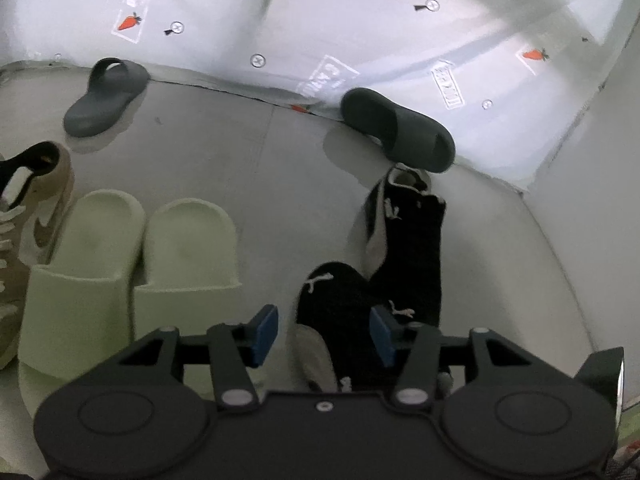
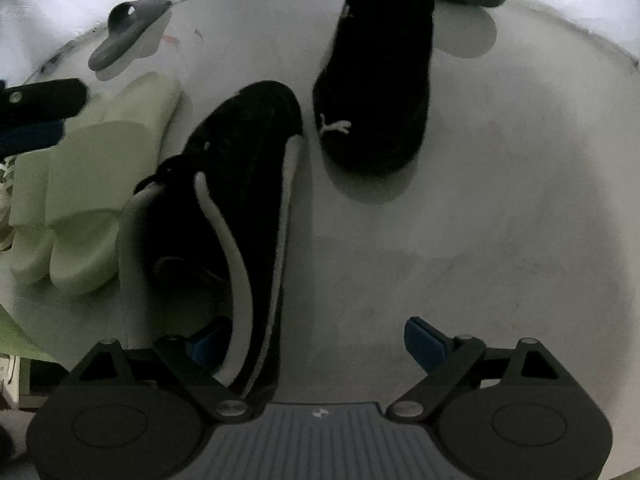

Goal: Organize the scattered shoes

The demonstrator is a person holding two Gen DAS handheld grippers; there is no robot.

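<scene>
Lighting: dim, cool, diffuse. Wall (image 1: 224,8) overexposed, 12 o'clock. Soft shadows under the dark slides (image 1: 105,98), falling toward 6 o'clock. Black sneakers (image 2: 372,92) underexposed, detail lost. Motion blur on wall markings. Fisheye bending and black vignette at the corners, both views.

The right gripper (image 2: 320,344) is wide open. One black shoe (image 2: 236,216) lies by its left finger, another black shoe (image 2: 376,92) farther ahead.

2 black sneakers (image 2: 240,216) (image 2: 376,92) mid-floor, not aligned. Pale green slides (image 1: 132,276) paired side by side, left. 2 grey slides (image 1: 106,96) (image 1: 400,130) apart by far wall. Tan sneaker (image 1: 32,208) far left.
</scene>
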